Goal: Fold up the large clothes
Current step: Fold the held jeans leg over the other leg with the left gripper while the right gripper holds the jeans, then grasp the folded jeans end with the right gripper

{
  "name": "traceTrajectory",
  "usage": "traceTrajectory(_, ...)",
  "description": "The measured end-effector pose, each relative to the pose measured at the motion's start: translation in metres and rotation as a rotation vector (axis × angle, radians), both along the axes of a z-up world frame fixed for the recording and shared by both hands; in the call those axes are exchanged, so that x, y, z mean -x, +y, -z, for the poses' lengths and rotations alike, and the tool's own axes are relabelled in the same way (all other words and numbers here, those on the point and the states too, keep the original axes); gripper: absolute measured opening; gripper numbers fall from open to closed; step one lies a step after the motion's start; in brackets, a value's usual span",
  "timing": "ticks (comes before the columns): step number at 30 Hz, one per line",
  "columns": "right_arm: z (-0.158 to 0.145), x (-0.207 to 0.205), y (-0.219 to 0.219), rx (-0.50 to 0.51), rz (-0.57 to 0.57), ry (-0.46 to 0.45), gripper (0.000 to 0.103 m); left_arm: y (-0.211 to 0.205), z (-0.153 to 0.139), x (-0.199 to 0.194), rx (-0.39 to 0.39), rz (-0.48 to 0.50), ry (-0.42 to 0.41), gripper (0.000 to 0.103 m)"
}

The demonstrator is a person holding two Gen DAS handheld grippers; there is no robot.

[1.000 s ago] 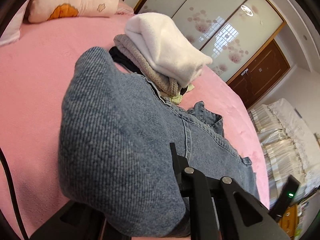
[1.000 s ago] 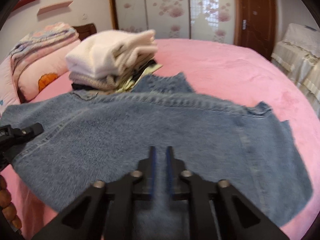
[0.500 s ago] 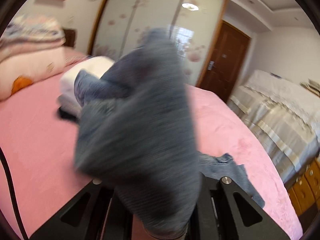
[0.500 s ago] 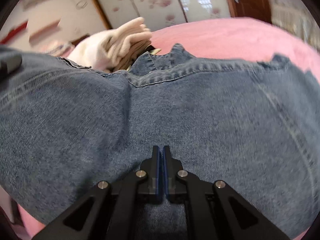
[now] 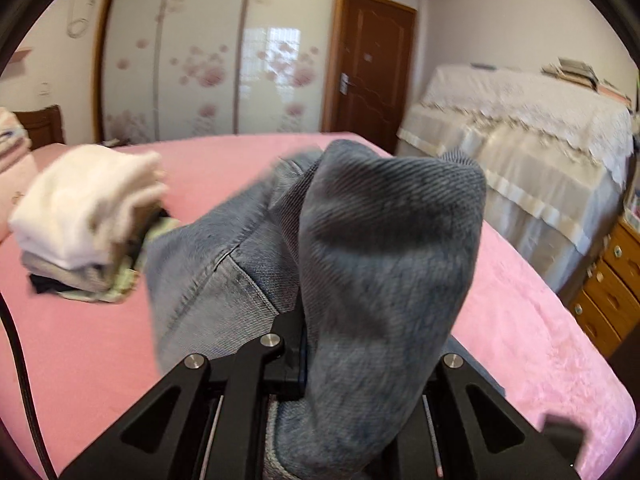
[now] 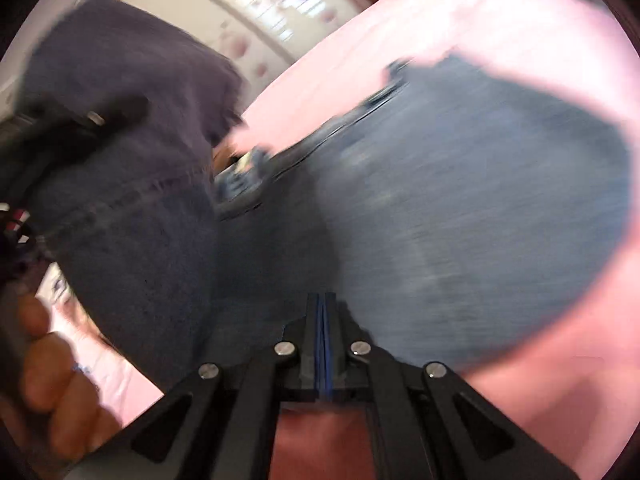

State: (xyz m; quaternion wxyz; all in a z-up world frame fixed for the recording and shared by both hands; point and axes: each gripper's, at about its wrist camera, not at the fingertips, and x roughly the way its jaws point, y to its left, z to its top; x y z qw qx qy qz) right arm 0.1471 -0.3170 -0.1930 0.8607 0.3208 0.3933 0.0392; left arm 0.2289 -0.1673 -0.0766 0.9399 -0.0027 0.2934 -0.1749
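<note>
A pair of blue jeans hangs bunched over my left gripper, which is shut on the denim and holds it above the pink bed. One left finger shows; cloth hides the other. In the right wrist view, the jeans lie partly spread on the bed, blurred. My right gripper is closing over them, its blue pads together with no cloth visible between. The left gripper appears at the upper left, draped in denim.
A stack of folded clothes, white on top, sits on the bed at the left. A hand grips a handle at the lower left. Beyond stand a floral wardrobe, a brown door, a covered sofa and wooden drawers.
My left gripper lifted the denim off the bed, rolled, and swung right, away from the folded stack. My right gripper's small gap closed; it rolled and moved across the jeans.
</note>
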Motion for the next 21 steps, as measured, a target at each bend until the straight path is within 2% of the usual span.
traceTrajectory(5,-0.006,0.023,-0.041,0.131,0.085,0.046,0.0,-0.057,0.043,0.011,-0.134,0.09,0.038,0.01)
traceTrajectory(7,-0.004,0.03,-0.053,0.139,0.09,0.051,0.0,-0.072,0.066,0.019,-0.211,0.115,0.058,0.01)
traceTrajectory(10,-0.003,0.03,-0.052,0.143,0.074,0.055,0.0,-0.084,0.095,0.025,-0.265,0.128,0.105,0.011)
traceTrajectory(12,-0.004,0.03,-0.048,0.166,0.062,0.059,0.0,-0.089,0.105,0.025,-0.278,0.137,0.112,0.012)
traceTrajectory(15,-0.006,0.029,-0.043,0.19,0.05,0.069,0.0,-0.089,0.103,0.024,-0.287,0.151,0.12,0.014)
traceTrajectory(17,-0.009,0.029,-0.043,0.187,0.044,0.076,0.001,-0.088,0.1,0.022,-0.274,0.17,0.146,0.027)
traceTrajectory(21,-0.021,0.014,-0.054,0.172,0.04,0.089,0.003,-0.072,0.08,0.02,-0.186,0.215,0.212,0.04)
